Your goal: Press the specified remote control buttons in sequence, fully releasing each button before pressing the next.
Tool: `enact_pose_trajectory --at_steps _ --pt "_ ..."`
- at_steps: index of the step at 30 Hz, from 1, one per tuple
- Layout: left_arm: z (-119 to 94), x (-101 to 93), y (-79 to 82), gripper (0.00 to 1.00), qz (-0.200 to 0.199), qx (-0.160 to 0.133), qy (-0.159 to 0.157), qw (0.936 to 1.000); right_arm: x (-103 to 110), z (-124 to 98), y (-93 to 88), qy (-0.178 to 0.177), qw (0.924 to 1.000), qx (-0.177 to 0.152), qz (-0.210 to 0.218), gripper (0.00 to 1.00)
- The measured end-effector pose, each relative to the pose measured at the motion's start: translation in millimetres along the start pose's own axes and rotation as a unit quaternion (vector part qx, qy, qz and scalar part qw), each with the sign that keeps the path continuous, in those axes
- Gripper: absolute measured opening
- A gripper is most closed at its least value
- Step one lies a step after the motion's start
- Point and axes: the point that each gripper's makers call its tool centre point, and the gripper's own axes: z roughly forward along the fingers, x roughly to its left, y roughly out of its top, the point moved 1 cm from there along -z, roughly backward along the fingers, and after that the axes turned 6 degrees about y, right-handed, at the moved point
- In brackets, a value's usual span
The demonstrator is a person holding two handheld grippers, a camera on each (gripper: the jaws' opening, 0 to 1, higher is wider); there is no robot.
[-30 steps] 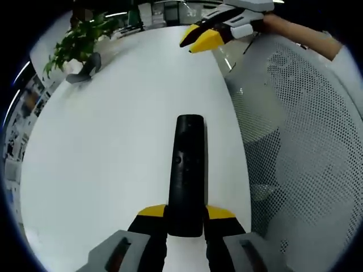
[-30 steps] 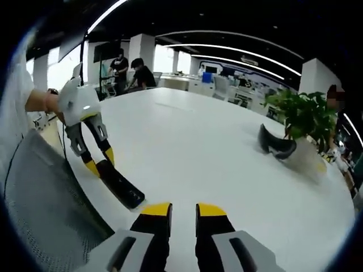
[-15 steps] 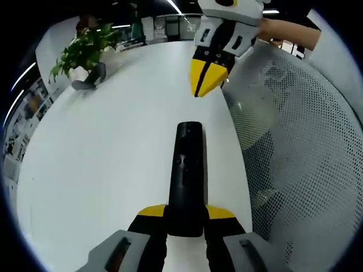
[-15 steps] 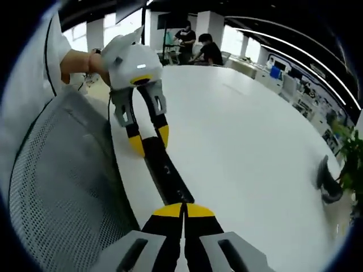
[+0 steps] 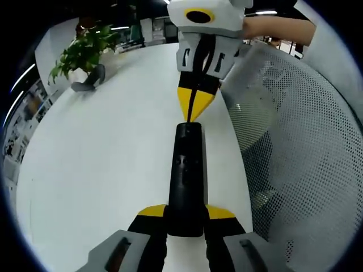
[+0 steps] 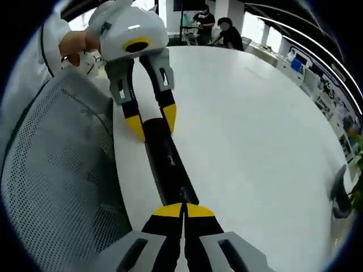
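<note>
Lying on the white surface (image 5: 102,164), remote (image 5: 186,175) is clamped at its near end by left tongs (image 5: 185,214). Right tongs (image 6: 182,211), jaws together, tip touching remote's far end. Mesh chair (image 5: 295,147) beside.

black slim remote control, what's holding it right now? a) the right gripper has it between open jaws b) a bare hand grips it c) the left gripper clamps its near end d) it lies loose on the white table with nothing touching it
c: in the left gripper view the left gripper has its yellow-tipped jaws on either side of the black slim remote control, while the right gripper, jaws shut, points its tip at the far end.
</note>
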Motion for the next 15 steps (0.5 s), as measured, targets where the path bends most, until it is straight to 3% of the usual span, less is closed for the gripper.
enact_pose_trajectory --at_steps 5,11,13,15 --pt "0.0 -0.2 0.1 0.24 0.000 0.001 0.000 1.0000 -0.1 2.3 -0.2 0.005 0.9996 0.024 -0.014 0.00" --pt "0.2 -0.7 0.4 0.24 0.013 0.000 -0.005 0.9999 -2.2 4.0 0.4 0.004 0.9962 0.084 0.023 0.00" --pt "0.3 -0.8 0.4 0.24 0.015 0.000 -0.006 0.9999 -3.6 4.7 0.6 -0.012 0.9949 0.082 0.057 0.00" --pt "0.4 -0.7 0.3 0.24 0.014 -0.001 -0.006 0.9999 -4.0 4.4 0.2 -0.016 0.9957 0.073 0.056 0.00"
